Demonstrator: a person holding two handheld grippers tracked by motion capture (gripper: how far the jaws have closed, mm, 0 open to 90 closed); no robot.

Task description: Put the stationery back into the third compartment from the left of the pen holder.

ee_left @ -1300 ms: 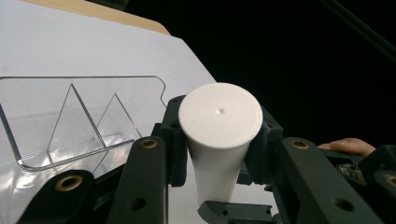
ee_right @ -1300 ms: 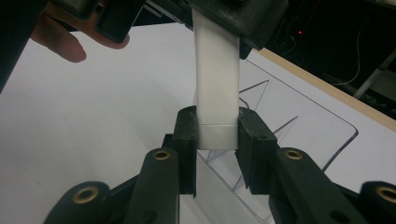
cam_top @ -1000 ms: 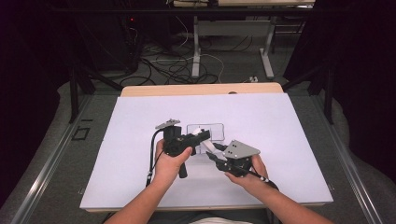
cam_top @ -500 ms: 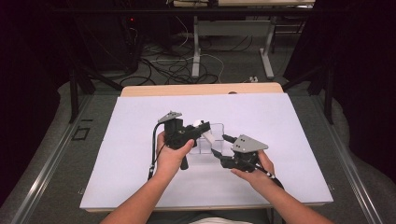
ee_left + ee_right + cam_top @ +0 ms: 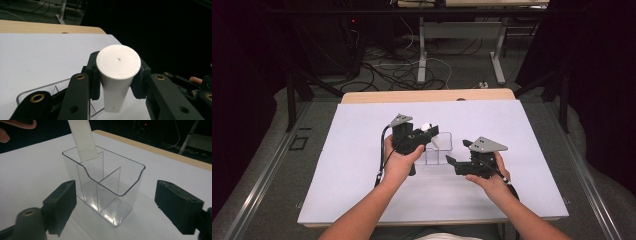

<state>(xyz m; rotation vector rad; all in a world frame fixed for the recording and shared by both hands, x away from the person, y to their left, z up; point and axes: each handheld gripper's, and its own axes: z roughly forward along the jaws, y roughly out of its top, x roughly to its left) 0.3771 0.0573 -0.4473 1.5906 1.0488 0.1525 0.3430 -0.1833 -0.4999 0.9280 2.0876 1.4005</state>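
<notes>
On a white table (image 5: 337, 165), the left claw (image 5: 117, 82) clamps a white tube (image 5: 117, 75), tilted, its lower end over the clear organizer (image 5: 105, 187); the right claw (image 5: 125, 205), just opened, stands empty just beside the organizer.

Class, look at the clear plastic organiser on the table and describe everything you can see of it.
The clear organiser is a small, see-through plastic box with rounded corners, an open top and thin inner dividers forming compartments. It stands upright on the white table cover. A white tube, tilted, dips its lower end just inside the rim at one end.
</notes>
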